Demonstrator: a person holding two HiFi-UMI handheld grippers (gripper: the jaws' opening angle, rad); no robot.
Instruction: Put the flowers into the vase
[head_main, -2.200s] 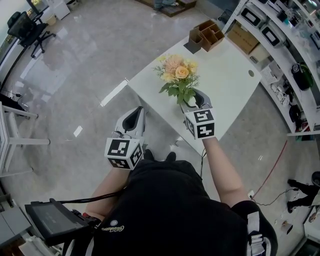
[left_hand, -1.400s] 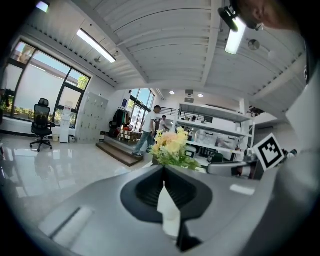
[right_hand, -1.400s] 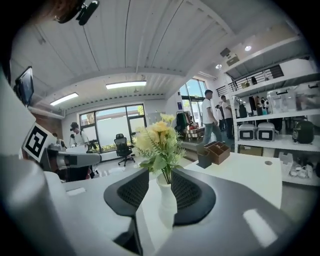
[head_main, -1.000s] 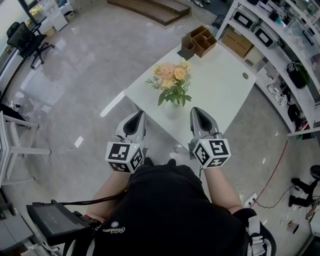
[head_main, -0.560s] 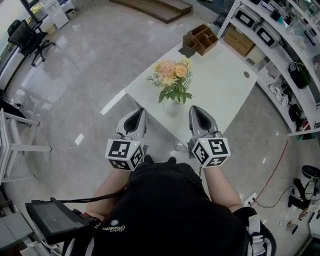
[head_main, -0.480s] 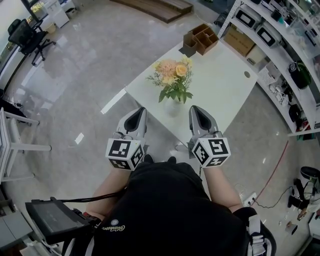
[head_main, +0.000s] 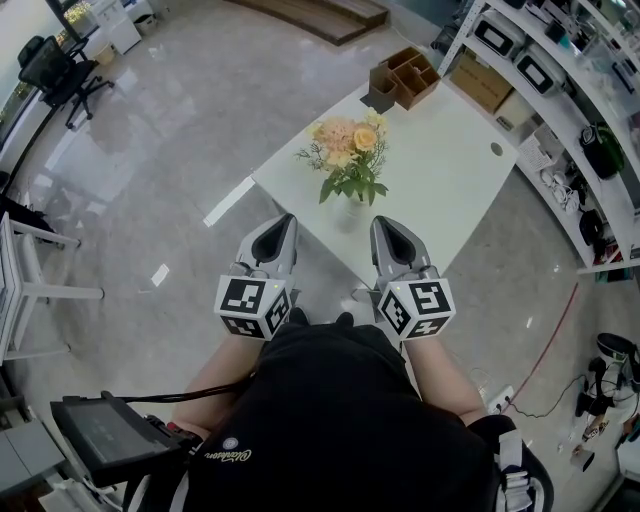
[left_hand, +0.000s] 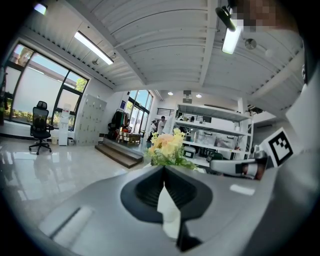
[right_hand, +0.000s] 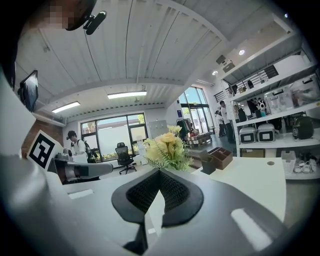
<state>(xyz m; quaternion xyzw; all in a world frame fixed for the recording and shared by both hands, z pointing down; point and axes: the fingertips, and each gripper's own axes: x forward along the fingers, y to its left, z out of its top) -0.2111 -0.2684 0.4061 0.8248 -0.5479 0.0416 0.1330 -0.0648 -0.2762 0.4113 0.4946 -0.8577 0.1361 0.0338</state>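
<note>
**Both pairs of fingers clenched on nothing; the flowers stand in the vase ahead**

My left gripper (head_main: 284, 221) is clenched. In the left gripper view its dark pads meet at the tips, and only a pale sliver of table shows through the slot further back. My right gripper (head_main: 383, 225) is the same in its own view: tips together, nothing caught between them. Both are empty, held side by side and pointing slightly down.

The flowers (head_main: 348, 152) are a bunch of peach and yellow blooms over green leaves. They lie ahead of my fingertips, in line with the gap between the two grippers, near but not touching. Their stems go down into the vase (head_main: 349, 212), which is white and hard to pick out against the white table (head_main: 455, 185). It stands upright just beyond my tips. In both gripper views the blooms rise right above my closed tips, and my own jaws hide the vase.

Seen from the head camera, my right tips lie over the table's near corner and my left tips at its edge. Well beyond the flowers, at the far end of the table, sits a brown wooden organizer (head_main: 405, 77) with open compartments. Shelving (head_main: 560, 70) runs along past my right fingers.
</note>
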